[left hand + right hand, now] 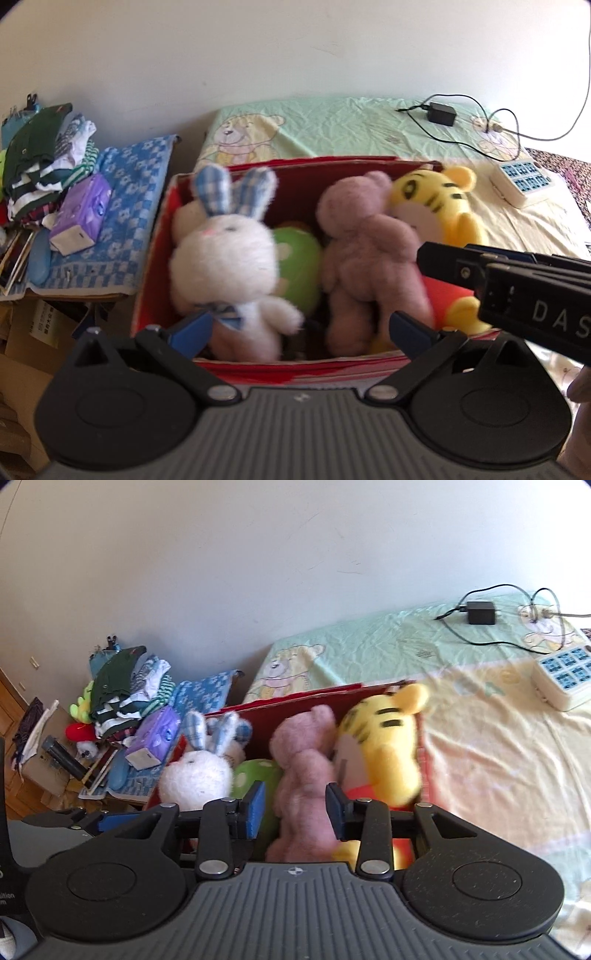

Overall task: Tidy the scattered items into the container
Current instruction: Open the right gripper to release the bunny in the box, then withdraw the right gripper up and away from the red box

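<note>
Left claw (299,326): jaws spread wide, nothing between the pads. It hangs over the near wall of the red box (159,236), which sits on the bed (369,118).

Right claw (295,805): jaws partly spread. The pink bear (306,771) stands in the gap, but the pads do not press on it. In the left view this claw's body reaches in from the right, above the box's right end.

Contents of the box, ahead of both claws:
- white rabbit (225,266), upright, at the left end, checked ears above the rim;
- green toy (295,273), low between rabbit and pink bear, largely hidden;
- pink bear, centre, leaning against its right-hand neighbour;
- yellow tiger (439,206), at the right end, head above the far wall.

The toys touch one another and fill the box from wall to wall; little free room shows inside.

Surroundings: left of the box, just beside it, a blue checked cloth (125,192) carrying a purple tissue pack (83,210) and a pile of folded clothes (40,162). Right of the claws and beyond the box, the sheet lies open as far as a white power strip (521,181). Further back lies a black adapter (441,112) with looped cables.

A bare wall stands behind the bed. Open air above the box.
</note>
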`<state>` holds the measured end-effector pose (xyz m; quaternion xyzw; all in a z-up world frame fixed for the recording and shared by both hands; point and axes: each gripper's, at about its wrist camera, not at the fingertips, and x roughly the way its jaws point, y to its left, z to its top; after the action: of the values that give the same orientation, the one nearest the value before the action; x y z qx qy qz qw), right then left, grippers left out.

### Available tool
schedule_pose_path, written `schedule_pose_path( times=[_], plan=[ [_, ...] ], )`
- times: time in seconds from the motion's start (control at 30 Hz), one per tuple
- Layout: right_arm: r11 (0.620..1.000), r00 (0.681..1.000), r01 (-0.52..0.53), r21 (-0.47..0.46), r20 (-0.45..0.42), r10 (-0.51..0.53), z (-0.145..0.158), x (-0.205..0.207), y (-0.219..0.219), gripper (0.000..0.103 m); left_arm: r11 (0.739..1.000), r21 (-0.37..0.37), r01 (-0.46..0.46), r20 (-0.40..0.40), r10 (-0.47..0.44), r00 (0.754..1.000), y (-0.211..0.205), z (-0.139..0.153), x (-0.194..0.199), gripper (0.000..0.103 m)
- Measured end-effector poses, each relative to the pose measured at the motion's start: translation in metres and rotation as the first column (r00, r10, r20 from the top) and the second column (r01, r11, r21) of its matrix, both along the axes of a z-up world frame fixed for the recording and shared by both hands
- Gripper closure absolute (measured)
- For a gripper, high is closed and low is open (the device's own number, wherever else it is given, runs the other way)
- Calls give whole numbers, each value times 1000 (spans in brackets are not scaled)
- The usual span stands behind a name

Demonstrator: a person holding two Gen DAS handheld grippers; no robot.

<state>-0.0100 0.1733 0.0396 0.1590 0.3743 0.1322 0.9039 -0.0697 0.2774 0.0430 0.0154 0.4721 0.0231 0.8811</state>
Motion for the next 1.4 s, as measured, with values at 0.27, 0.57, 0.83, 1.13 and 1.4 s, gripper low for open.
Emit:
schedule_pose_path(
  times=[0.27, 0.57, 0.83, 1.13, 1.4],
  plan=[
    [998, 998, 56, -32, 2, -56, 3, -13, -45, 59, 999, -13, 47, -13, -47, 999, -54, 0, 5, 2],
    [981, 984, 176, -85, -28, -179, -2, -33, -101, 54, 992, -5, 124, -14, -124, 992, -116, -2, 0, 2],
    [938, 951, 283, -199, -69, -301, -17, -50, -136, 54, 979, -7, 202, -39, -202, 979, -165, -12, -9, 2],
    [908, 932, 318, -273, -84, -351, -24, -59, -154, 50, 975, 7, 221, -96, -219, 971, -188, -32, -10, 2],
    [911, 932, 301, -283, -115, -344, -35, -59, -152, 44, 980, 13, 198, -138, -194, 971, -185, -48, -14, 2]
  ],
)
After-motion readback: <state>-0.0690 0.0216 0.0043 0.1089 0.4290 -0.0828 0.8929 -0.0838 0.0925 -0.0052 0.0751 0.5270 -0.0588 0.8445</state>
